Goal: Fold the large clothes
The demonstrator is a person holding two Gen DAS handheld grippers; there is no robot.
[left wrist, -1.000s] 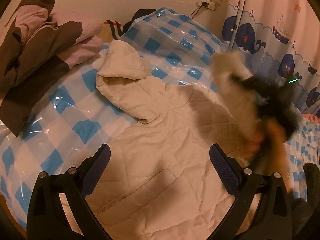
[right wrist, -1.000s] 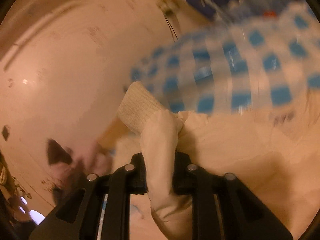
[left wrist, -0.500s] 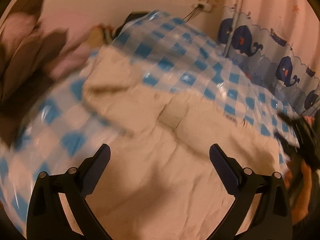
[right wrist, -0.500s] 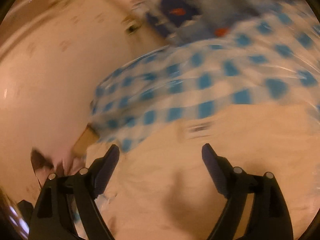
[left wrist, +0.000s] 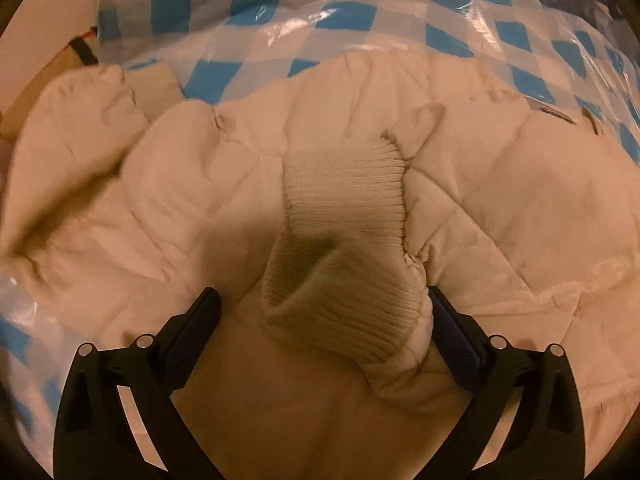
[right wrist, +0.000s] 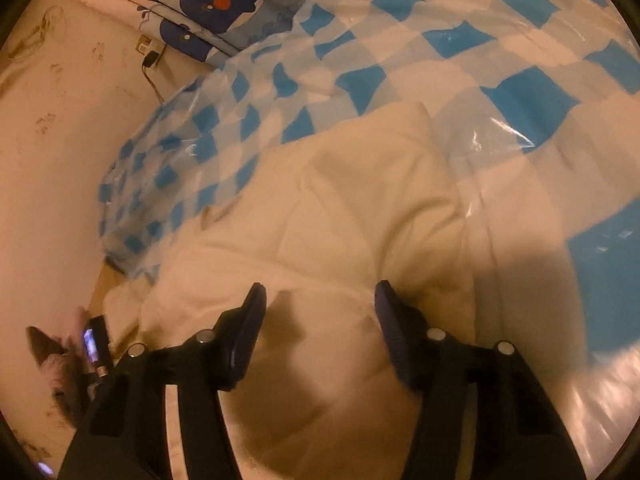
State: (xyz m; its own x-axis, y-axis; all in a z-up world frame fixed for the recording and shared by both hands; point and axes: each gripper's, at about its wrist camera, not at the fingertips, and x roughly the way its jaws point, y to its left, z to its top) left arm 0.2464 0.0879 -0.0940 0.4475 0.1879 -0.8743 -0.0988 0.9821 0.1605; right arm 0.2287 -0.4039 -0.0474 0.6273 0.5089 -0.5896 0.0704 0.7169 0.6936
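A cream quilted jacket [left wrist: 500, 208] lies spread on a blue-and-white checked bed cover [left wrist: 280, 12]. Its ribbed knit cuff [left wrist: 344, 200] lies folded over the jacket body, right in front of my left gripper [left wrist: 324, 320]. The left gripper is open, and the sleeve end sits between its fingers without being pinched. In the right wrist view the jacket [right wrist: 360, 220] fills the lower middle. My right gripper [right wrist: 320, 316] is open and empty just above the cloth.
The checked plastic-covered bedding [right wrist: 480, 40] stretches beyond the jacket. A whale-print curtain [right wrist: 216, 4] and a wall socket with a cable [right wrist: 148, 56] are at the far left of the right view. A hand holding a dark device [right wrist: 94, 344] shows at lower left.
My right gripper let go of the sleeve it held and now hangs open over the jacket. My left gripper moved in close to the ribbed cuff, which now lies across the jacket body.
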